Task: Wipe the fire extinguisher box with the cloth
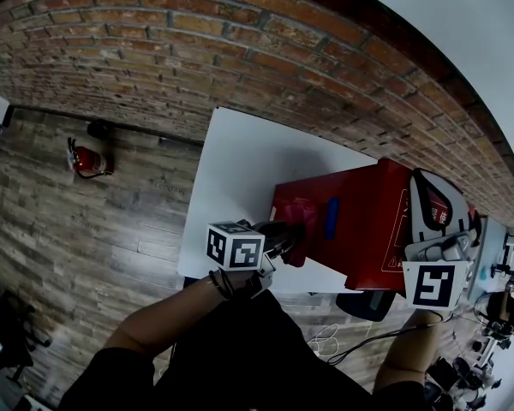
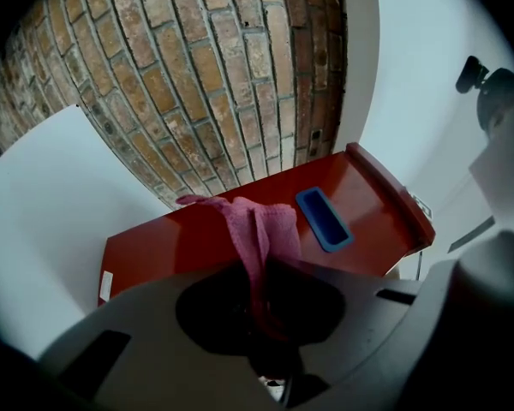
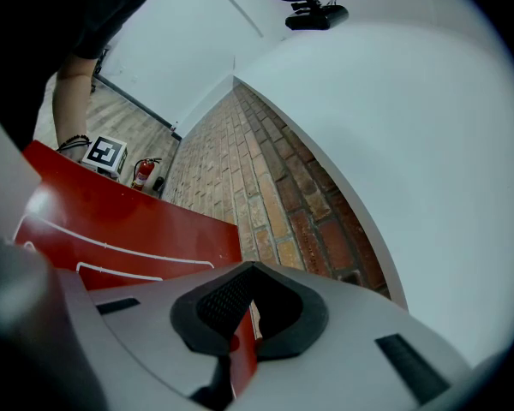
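The red fire extinguisher box [image 1: 360, 221] stands on a white table [image 1: 240, 161] against the brick wall. Its near side carries a blue recessed handle [image 1: 331, 217]. My left gripper [image 1: 284, 238] is shut on a pink cloth [image 1: 298, 217] held against that side, left of the handle. In the left gripper view the cloth [image 2: 257, 229] runs from between the jaws of the left gripper [image 2: 261, 315] up over the red box [image 2: 180, 247], beside the blue handle [image 2: 324, 219]. My right gripper [image 1: 418, 197] is at the box's right end. There the right gripper [image 3: 244, 315] is shut on a thin edge of the box [image 3: 111, 221].
A small red fire extinguisher [image 1: 86, 158] stands on the wooden floor at the foot of the brick wall [image 1: 240, 50], far left. Cables [image 1: 334, 341] lie on the floor below the table's near edge. Equipment crowds the far right [image 1: 497, 281].
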Demonstrator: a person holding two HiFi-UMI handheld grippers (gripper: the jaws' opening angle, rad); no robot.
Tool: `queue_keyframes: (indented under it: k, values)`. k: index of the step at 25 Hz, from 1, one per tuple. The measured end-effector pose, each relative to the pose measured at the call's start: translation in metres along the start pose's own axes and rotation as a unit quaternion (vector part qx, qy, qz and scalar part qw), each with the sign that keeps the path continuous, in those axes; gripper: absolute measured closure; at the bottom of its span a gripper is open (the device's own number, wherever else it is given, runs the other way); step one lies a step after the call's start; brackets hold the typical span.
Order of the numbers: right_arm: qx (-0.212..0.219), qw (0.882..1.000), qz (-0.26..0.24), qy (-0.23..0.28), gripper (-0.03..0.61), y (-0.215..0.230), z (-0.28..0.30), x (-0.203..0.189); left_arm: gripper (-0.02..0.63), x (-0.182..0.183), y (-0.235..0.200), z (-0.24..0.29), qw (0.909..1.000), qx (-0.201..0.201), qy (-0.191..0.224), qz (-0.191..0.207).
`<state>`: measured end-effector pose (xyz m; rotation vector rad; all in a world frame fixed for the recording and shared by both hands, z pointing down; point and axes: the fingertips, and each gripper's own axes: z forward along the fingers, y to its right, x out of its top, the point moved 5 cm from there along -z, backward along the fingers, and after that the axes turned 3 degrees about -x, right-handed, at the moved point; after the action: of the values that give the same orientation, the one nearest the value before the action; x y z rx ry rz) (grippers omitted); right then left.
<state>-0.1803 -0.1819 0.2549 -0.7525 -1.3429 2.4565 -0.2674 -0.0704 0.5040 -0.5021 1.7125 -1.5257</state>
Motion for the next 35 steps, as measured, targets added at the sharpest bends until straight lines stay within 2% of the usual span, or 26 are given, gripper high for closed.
queue_keyframes:
  k: [9,17,24,35]
  values:
    - [-0.001,1.000,0.001,0.002,0.560,0.000,0.001,0.000,0.545,0.011,0.033,-0.001,0.9969,-0.067,0.041,-0.005]
    - [-0.001,1.000,0.002,0.002,0.560,0.000,0.000,0.000,0.546,0.014,0.049,-0.003,0.9946,-0.088,0.055,-0.007]
    - [0.000,1.000,0.001,0.003,0.560,0.000,0.000,0.000,0.545,0.019,0.071,-0.002,0.9899,-0.127,0.065,-0.004]
    - [0.000,1.000,0.002,0.003,0.560,0.000,0.000,0.000,0.545,0.026,0.092,-0.001,0.9852,-0.155,0.073,-0.006]
